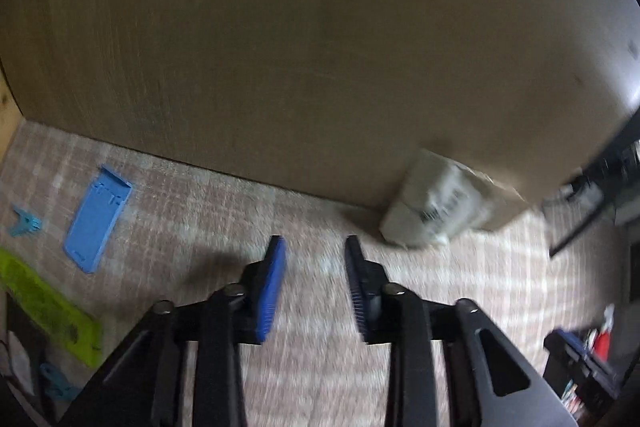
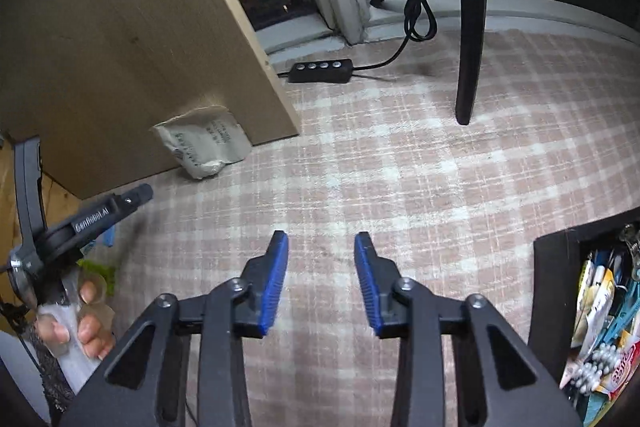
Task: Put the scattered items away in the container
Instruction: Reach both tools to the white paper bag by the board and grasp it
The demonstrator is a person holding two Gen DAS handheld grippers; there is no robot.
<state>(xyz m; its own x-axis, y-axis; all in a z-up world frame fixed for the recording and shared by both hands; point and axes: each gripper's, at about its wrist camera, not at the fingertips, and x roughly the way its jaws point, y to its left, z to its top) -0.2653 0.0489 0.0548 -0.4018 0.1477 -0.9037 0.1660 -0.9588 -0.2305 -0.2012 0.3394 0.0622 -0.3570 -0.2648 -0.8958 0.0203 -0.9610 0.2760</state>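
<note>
Left gripper [image 1: 314,243] and right gripper [image 2: 322,239] both gape empty above the checked carpet [image 2: 380,163]; black container [image 2: 554,291] sits right

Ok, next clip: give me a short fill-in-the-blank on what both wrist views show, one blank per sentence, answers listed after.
1. The pads on the right gripper fingers are coloured ____.
2. The white packet lies on the checked carpet against a ____ panel.
3. The black power strip near the window has ____ round buttons.
4. The left gripper holds ____ between its fingers.

Missing words: blue; wooden; four; nothing
</note>
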